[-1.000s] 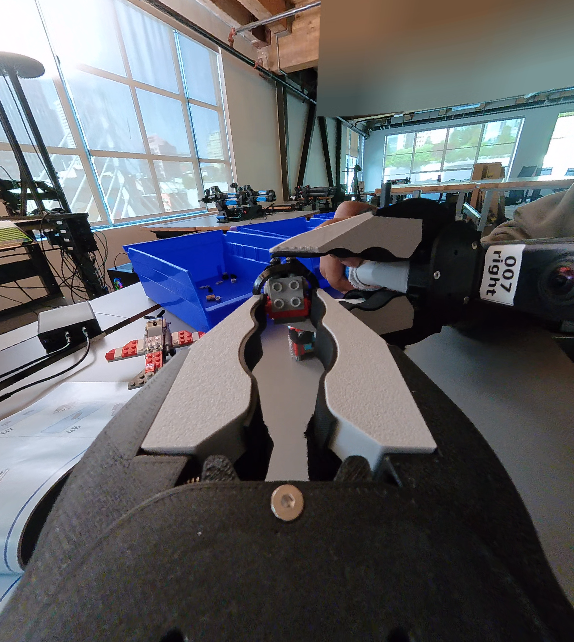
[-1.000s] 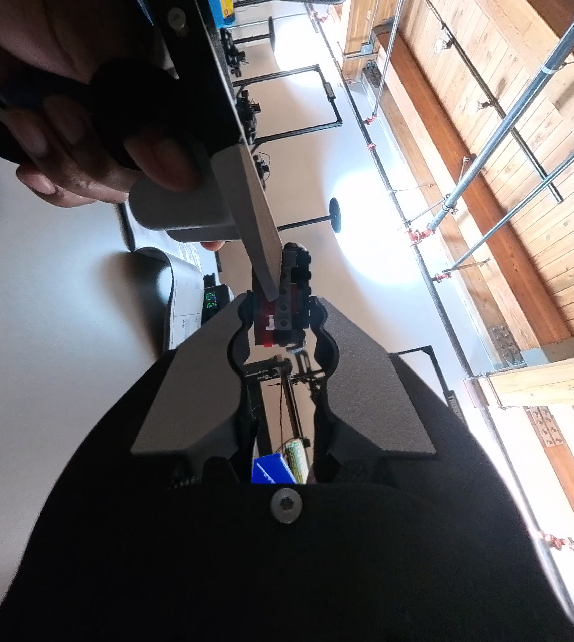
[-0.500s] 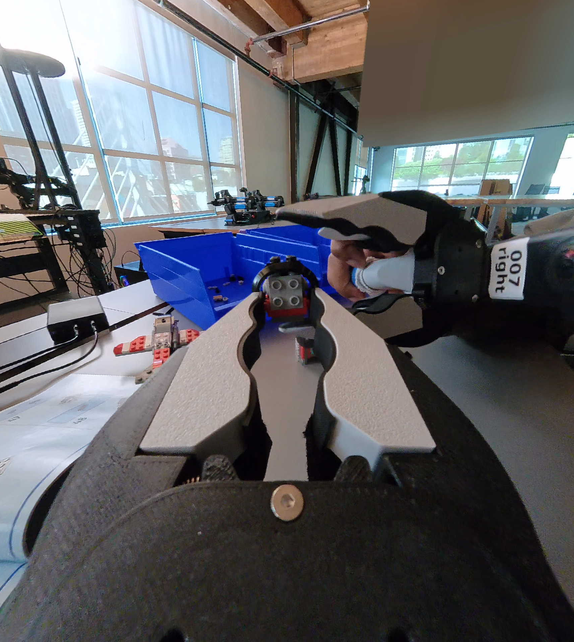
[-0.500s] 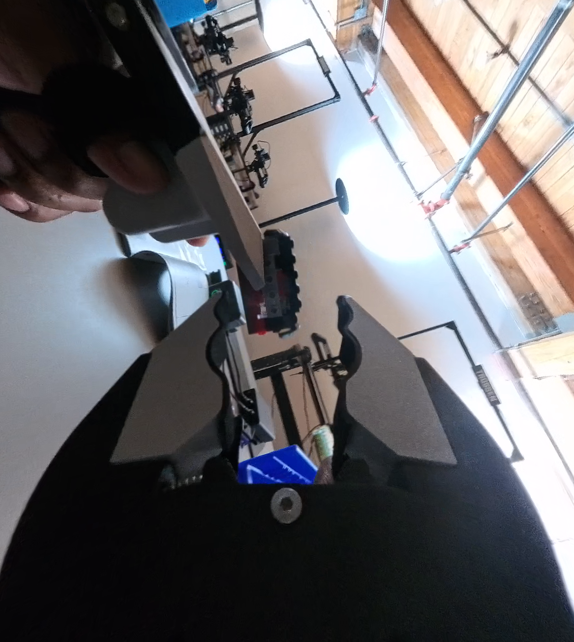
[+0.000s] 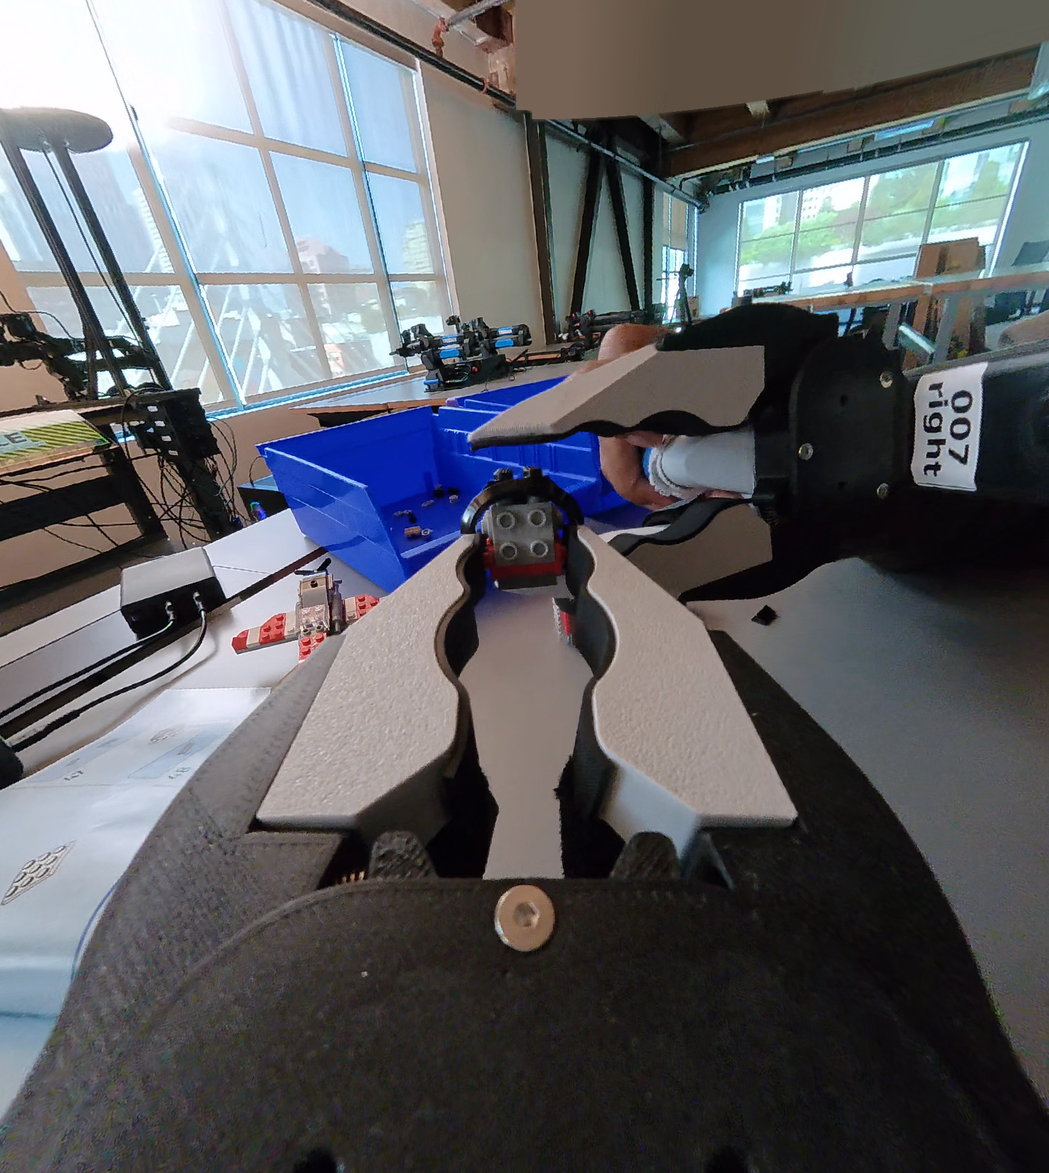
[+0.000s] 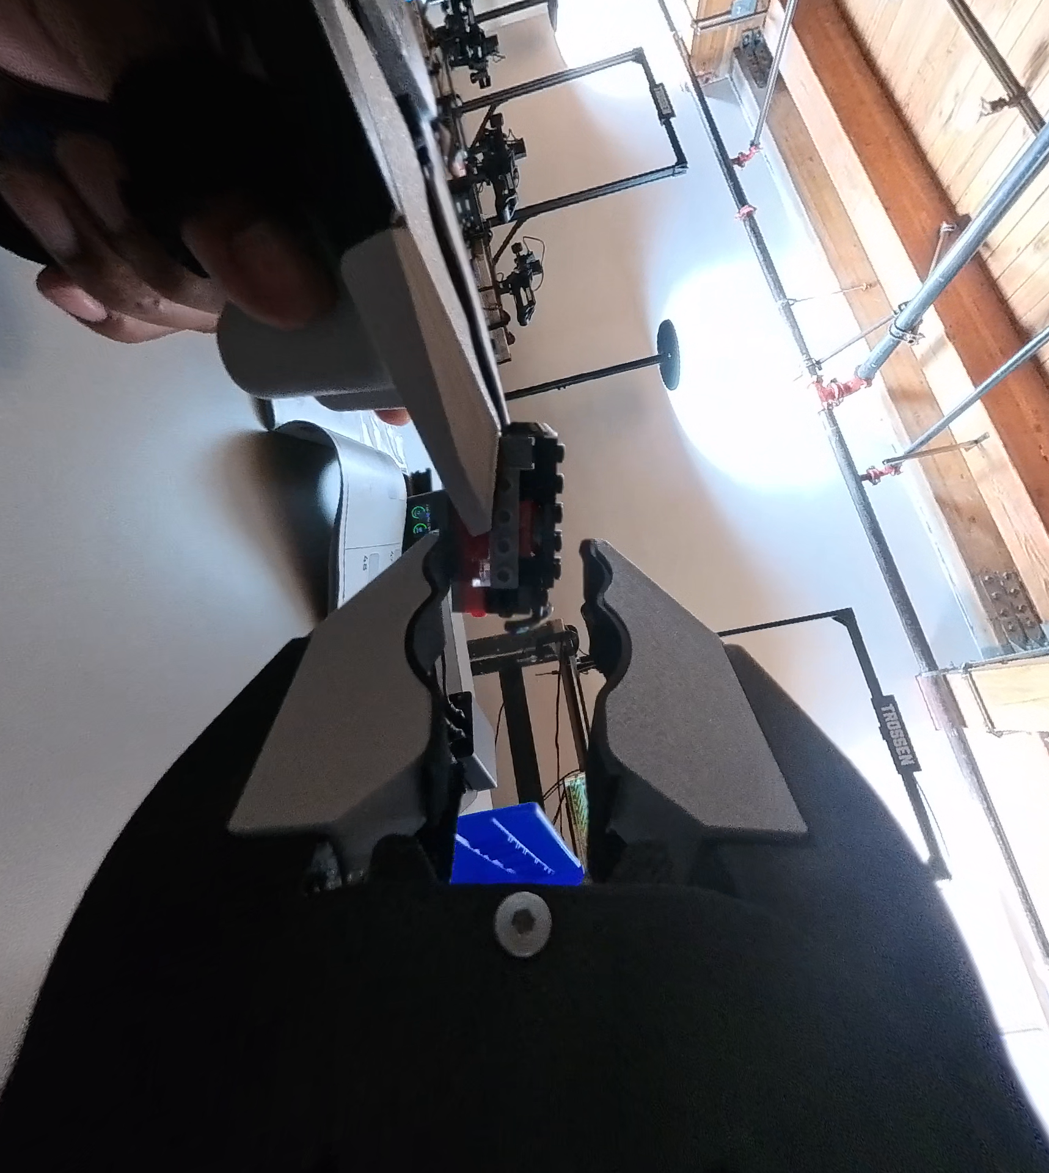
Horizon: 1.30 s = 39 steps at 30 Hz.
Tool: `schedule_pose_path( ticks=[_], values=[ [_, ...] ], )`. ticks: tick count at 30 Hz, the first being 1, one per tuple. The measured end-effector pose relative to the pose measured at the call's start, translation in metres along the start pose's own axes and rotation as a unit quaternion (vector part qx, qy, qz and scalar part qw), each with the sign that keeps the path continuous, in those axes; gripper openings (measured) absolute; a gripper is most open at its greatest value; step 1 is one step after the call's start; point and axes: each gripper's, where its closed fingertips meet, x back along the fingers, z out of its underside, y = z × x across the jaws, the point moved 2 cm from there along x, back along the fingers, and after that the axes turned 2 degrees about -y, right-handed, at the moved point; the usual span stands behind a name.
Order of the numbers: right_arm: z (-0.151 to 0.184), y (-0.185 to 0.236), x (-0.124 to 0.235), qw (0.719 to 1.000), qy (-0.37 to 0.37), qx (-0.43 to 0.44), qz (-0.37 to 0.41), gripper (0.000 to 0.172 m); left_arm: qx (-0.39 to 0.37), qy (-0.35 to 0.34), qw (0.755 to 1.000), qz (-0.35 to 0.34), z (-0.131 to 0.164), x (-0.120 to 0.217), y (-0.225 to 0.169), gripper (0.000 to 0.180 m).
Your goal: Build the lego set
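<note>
A small brick model [image 5: 521, 539], grey with red and black parts, is clamped between the fingertips of the left gripper [image 5: 525, 558], held clear above the grey table [image 5: 890, 730]. The right gripper [image 6: 512, 558] is set sideways around the same model [image 6: 518, 520] with its fingers parted; a gap is seen at one finger, contact at the other cannot be told. A blue bin [image 5: 344, 482] stands just behind, and another brick model [image 5: 312, 619] lies on the table to the left

The left gripper [image 5: 521, 558] clamps a small brick model; the right gripper [image 6: 512, 558] (turned sideways) stands spread around it.
</note>
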Motion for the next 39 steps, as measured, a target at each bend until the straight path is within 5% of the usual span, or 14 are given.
schedule_pose_path(
  ticks=[16, 22, 29, 39],
  values=[
    [0.004, 0.009, -0.003, 1.000, 0.003, -0.012, -0.014, 0.035, 0.007, 0.015, 1.000, -0.002, 0.006, -0.002, 0.001, 0.025],
    [0.000, 0.007, -0.003, 1.000, -0.002, -0.006, -0.006, 0.067, 0.005, 0.024, 1.000, -0.006, 0.007, -0.001, 0.003, 0.025],
    [-0.008, 0.013, 0.000, 0.999, -0.028, 0.011, -0.019, 0.040, -0.034, 0.040, 0.999, 0.011, 0.010, -0.005, -0.008, 0.025],
    [-0.003, 0.017, -0.002, 0.999, -0.019, -0.021, -0.035, 0.039, -0.016, 0.045, 0.999, 0.009, 0.015, -0.007, -0.005, 0.025]
  ],
)
